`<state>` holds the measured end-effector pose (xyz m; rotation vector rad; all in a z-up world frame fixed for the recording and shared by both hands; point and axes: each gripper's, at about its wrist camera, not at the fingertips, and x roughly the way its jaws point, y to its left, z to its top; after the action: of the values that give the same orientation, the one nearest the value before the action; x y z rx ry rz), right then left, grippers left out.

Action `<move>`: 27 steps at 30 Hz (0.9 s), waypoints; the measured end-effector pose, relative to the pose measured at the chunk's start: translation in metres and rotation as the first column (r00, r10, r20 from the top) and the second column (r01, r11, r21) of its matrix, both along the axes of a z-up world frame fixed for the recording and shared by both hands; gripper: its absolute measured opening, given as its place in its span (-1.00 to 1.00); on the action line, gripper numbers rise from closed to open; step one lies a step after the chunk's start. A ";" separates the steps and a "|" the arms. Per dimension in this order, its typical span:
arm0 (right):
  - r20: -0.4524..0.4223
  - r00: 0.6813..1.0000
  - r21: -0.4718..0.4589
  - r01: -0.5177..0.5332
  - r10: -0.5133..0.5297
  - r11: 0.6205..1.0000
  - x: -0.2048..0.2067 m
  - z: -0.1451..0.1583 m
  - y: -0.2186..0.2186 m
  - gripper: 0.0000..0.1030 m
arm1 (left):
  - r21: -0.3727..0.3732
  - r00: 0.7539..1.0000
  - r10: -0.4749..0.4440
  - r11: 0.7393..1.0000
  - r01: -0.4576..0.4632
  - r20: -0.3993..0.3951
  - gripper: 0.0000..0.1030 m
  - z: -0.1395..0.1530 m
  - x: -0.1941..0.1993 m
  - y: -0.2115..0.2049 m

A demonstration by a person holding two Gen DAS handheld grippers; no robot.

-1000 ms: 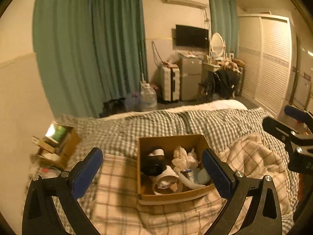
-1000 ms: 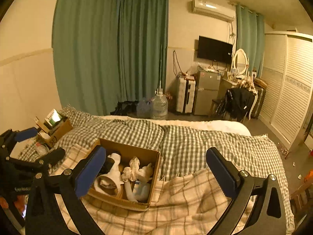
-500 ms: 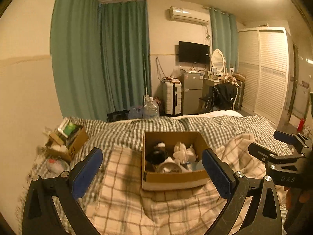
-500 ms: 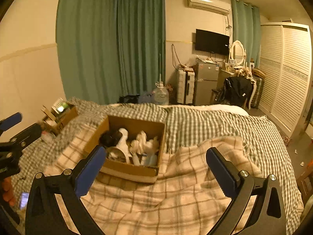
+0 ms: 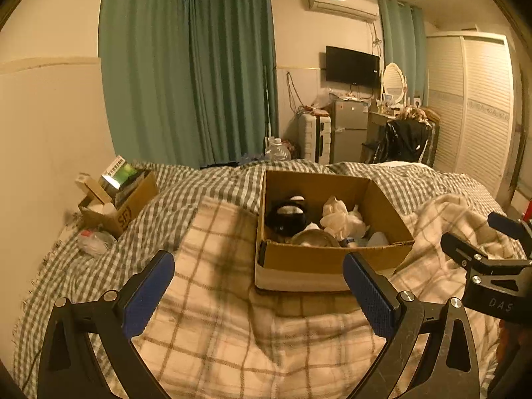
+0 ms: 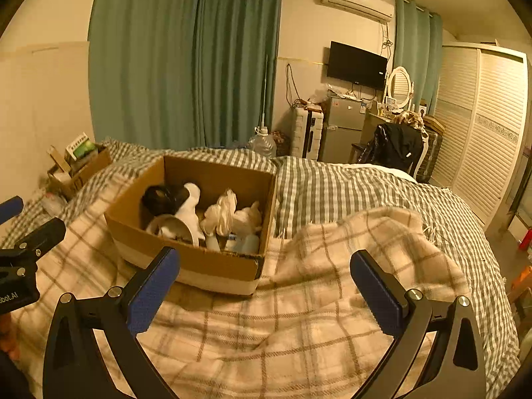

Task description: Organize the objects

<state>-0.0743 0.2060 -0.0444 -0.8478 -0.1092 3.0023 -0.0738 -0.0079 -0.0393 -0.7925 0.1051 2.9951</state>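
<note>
An open cardboard box (image 5: 332,262) sits on a beige plaid blanket (image 5: 216,316) on the bed; it also shows in the right wrist view (image 6: 199,266). Inside lie a black and white item (image 5: 287,217), a crumpled white cloth (image 5: 342,219), a round bowl-like item (image 6: 171,227) and pale bottles (image 6: 247,242). My left gripper (image 5: 257,291) is open and empty, low in front of the box. My right gripper (image 6: 264,287) is open and empty, in front of the box's right corner. Each gripper shows at the edge of the other's view.
A smaller cardboard box (image 5: 116,202) with cartons and a green-labelled item stands at the bed's left by the wall, a crumpled plastic bag (image 5: 94,241) beside it. A green checked cover (image 6: 349,193) spans the bed. Beyond are a water jug (image 6: 262,143), fridge, chair and wardrobe.
Both grippers have drawn back and lowered towards the near side of the bed. The box now looks flatter and farther ahead. Both stayed open.
</note>
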 end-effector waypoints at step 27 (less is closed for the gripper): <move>0.010 1.000 -0.008 -0.008 0.008 1.000 0.000 -0.001 -0.002 0.99 | 0.001 1.000 -0.002 1.000 0.002 0.027 1.00 0.000 -0.002 0.001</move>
<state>-0.0745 0.2043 -0.0451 -0.8656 -0.1014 3.0085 -0.0757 -0.0068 -0.0396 -0.8313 0.1039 2.9816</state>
